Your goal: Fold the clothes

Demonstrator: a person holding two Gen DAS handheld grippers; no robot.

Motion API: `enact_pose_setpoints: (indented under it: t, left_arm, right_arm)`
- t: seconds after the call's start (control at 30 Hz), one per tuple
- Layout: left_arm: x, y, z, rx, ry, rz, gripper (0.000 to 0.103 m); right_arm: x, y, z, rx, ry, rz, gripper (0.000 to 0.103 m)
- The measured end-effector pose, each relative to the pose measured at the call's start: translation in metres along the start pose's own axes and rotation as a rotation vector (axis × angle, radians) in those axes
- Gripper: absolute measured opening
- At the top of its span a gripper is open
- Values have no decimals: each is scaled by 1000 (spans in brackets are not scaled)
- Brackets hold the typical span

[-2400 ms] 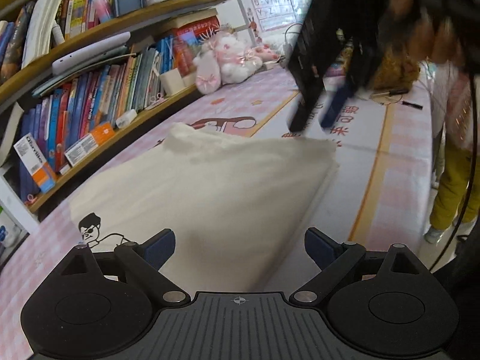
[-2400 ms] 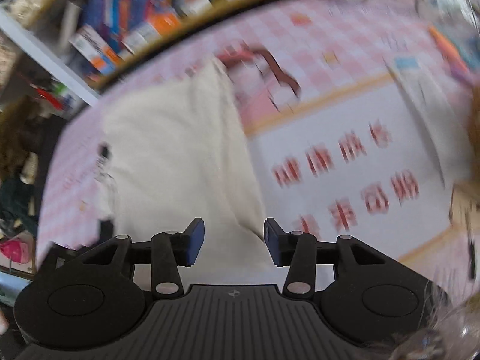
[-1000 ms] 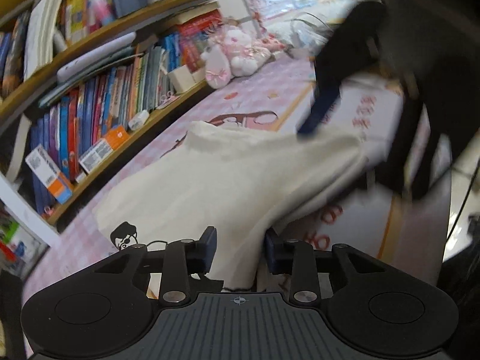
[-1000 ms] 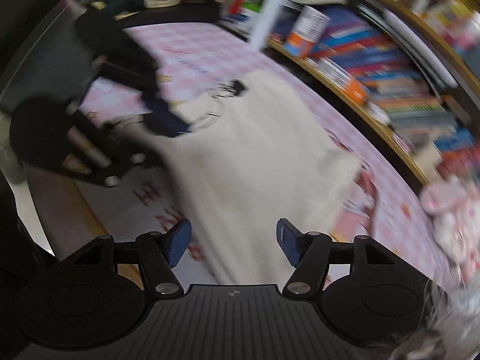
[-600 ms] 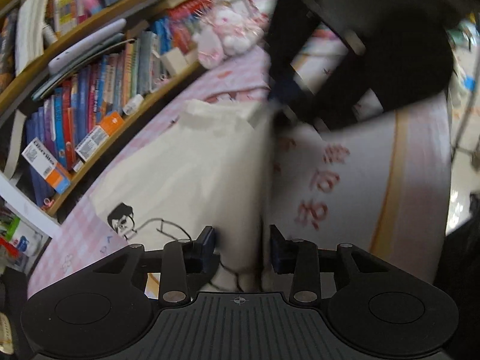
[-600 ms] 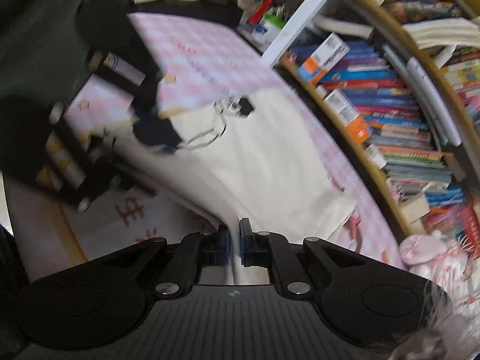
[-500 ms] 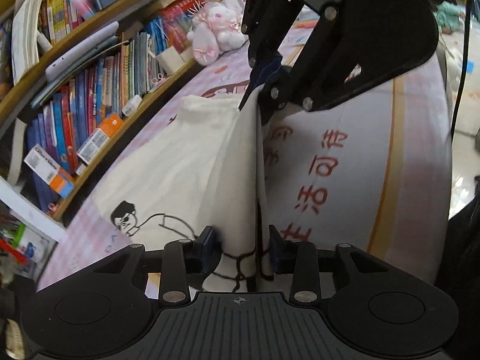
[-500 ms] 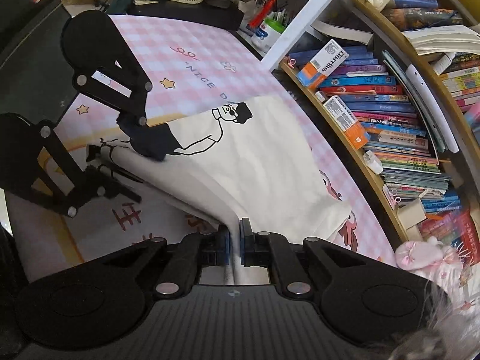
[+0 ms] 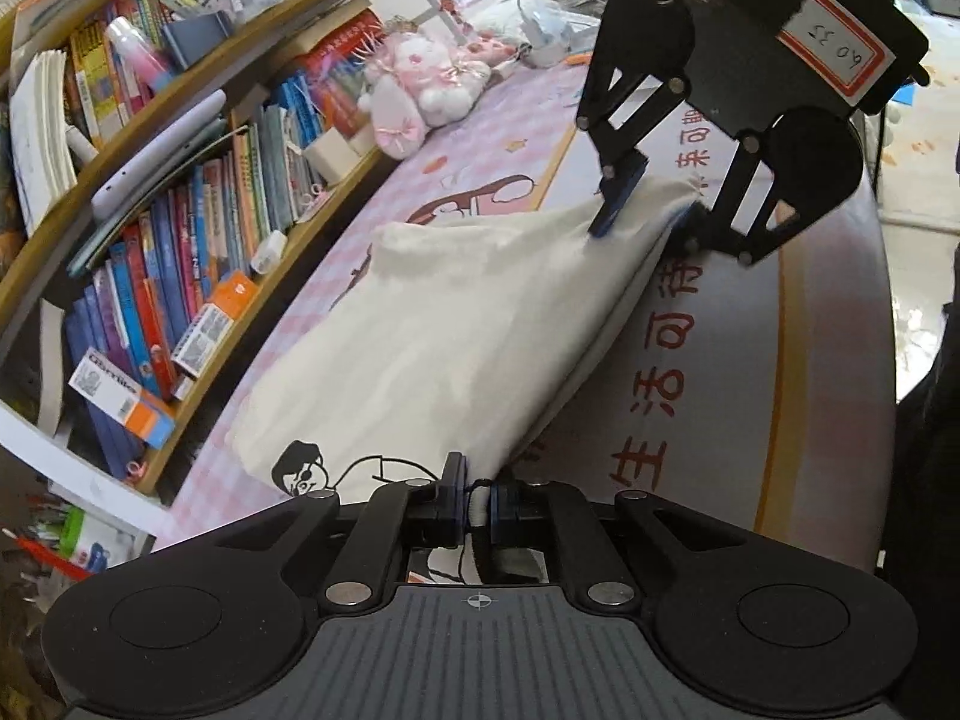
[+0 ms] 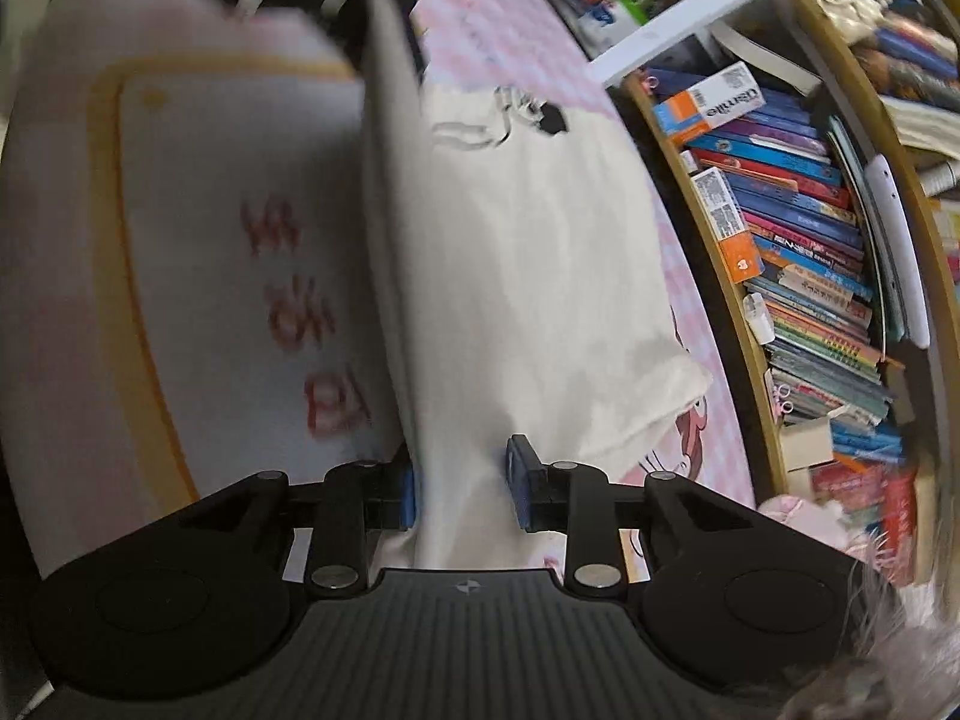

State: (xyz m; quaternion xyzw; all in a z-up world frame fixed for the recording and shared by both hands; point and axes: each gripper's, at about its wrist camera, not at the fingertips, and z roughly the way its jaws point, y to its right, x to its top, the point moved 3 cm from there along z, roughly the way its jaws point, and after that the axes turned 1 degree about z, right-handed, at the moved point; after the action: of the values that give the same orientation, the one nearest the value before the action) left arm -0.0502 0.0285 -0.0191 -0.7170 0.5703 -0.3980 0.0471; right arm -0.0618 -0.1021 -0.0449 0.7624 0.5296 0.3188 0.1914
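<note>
Cream cotton T-shirt (image 9: pixel 456 330), printed with a cartoon figure in sunglasses, lies on the pink checked tabletop (image 9: pixel 480 138) beside a bookshelf (image 9: pixel 180 228); the left hand-held gripper (image 9: pixel 474 507) pinches its near edge, mid-fold by the look of it. From the right wrist, the right hand-held gripper (image 10: pixel 459 489) stands part-open around the far corner; next, carry the edge across evenly.

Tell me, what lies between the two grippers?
The cream shirt spans the stretch from the left gripper to the right gripper, shown in the left wrist view.
</note>
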Motion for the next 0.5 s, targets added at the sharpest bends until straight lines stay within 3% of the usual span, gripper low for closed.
enact_pose_setpoints:
  t: [0.17,0.5]
  left_arm:
    - [-3,-2,-6,-74,-26,1,4]
    - [5,-18,-68,-401,-50,-85,4]
  right_arm:
    - [-12,6,-17,44,16,-18,12]
    - [-5,50,-105,399,33,140,11]
